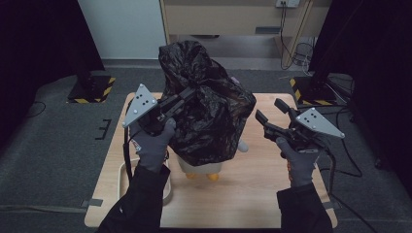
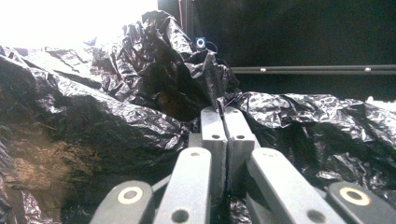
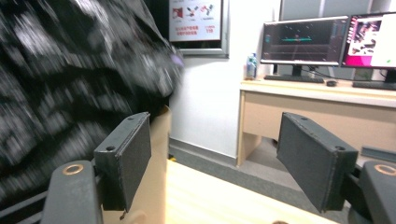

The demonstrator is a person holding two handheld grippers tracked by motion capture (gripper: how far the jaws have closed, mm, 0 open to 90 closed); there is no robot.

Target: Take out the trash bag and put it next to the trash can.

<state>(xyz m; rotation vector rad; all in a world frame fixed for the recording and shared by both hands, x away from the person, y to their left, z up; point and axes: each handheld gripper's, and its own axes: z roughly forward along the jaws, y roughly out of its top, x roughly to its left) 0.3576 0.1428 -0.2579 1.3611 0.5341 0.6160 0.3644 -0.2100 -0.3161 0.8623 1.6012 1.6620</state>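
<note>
A crumpled black plastic bag (image 1: 206, 104) covers a white stuffed toy (image 1: 201, 167) with orange feet that stands on the wooden table (image 1: 252, 189). My left gripper (image 1: 187, 94) is shut on a fold of the black plastic bag (image 2: 154, 84), pinching the film between its closed jaws (image 2: 226, 126) at the bag's upper left side. My right gripper (image 1: 271, 112) hangs to the right of the bag, apart from it, open with nothing between its pads (image 3: 128, 156). In the right gripper view the bag (image 3: 70, 79) is a blurred dark mass at the left.
A shallow pale tray (image 1: 167, 187) lies at the table's front left, partly under the left forearm. Black stands with yellow-striped bases (image 1: 92, 90) flank the table. A desk with monitors (image 3: 327, 42) stands beyond the right gripper.
</note>
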